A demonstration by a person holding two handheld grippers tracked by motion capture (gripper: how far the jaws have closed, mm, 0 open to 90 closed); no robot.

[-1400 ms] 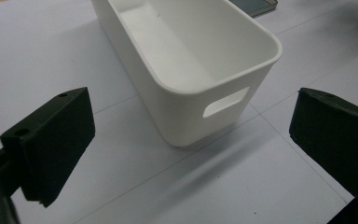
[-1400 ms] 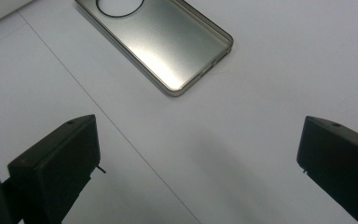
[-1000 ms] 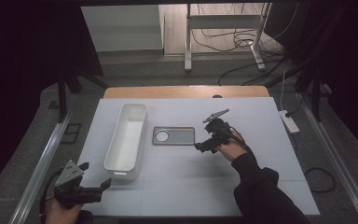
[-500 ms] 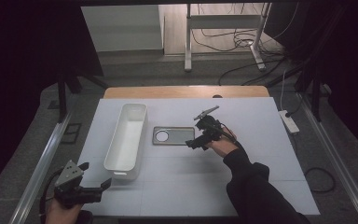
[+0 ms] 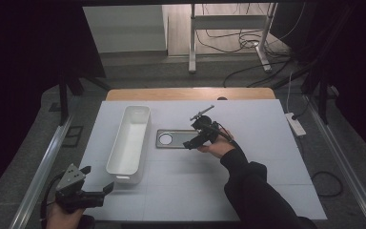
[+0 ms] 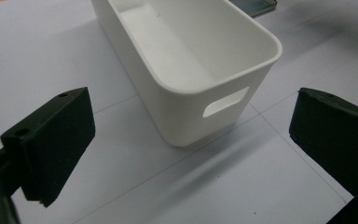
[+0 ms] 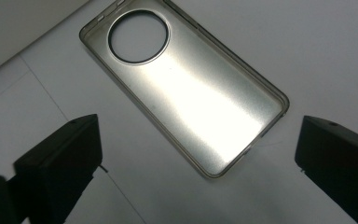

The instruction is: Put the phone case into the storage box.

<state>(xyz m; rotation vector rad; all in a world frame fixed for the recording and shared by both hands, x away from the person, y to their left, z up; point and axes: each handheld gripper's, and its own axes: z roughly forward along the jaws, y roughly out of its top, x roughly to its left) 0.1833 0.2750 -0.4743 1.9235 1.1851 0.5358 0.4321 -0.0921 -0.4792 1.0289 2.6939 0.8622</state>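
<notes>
Count on table: 1 phone case (image 5: 174, 139), grey-translucent, with 1 round camera cutout (image 5: 165, 139); 1 white bin (image 5: 129, 137), with 1 handle slot (image 6: 225, 101) visible on its near end; 2 handheld grippers, left gripper (image 5: 97, 191) and right gripper (image 5: 194, 141)

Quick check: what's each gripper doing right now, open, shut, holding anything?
Left gripper: open, holding nothing, facing the white bin.
Right gripper: open, holding nothing, poised over the phone case.

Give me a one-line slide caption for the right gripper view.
Open right gripper poised over a translucent grey phone case lying hollow side up on the white table, jaws wide to either side.
</notes>
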